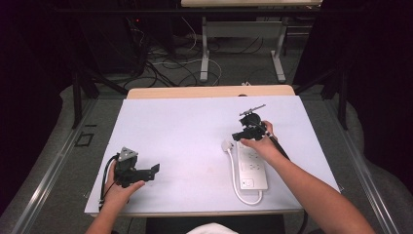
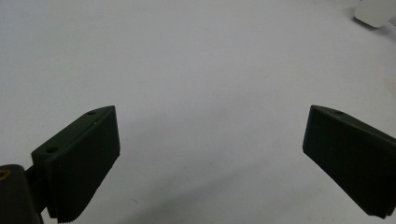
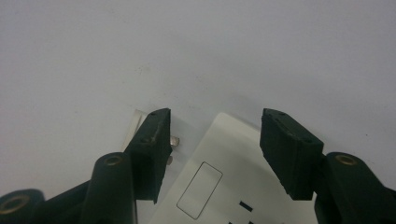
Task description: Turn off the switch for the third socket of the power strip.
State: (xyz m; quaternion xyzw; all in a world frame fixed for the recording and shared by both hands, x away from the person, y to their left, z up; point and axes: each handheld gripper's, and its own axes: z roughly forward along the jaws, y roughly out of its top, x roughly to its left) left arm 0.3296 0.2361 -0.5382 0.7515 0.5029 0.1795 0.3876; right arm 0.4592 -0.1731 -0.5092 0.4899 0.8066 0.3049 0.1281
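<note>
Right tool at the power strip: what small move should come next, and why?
Probably slide the right tool a little toward the plug and close on it. Its jaws stand open over the end of the power strip, gripping nothing, and the plug's metal pins show just past one jaw. The plug lies loose on the table beside the strip. The left tool rests open, far off.

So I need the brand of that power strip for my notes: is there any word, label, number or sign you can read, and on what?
None can be read.
Power strip: faint marks by its sockets in the high view, too small and blurred to read.
Its end under the right gripper: a blank rectangular outline, no lettering.
</note>
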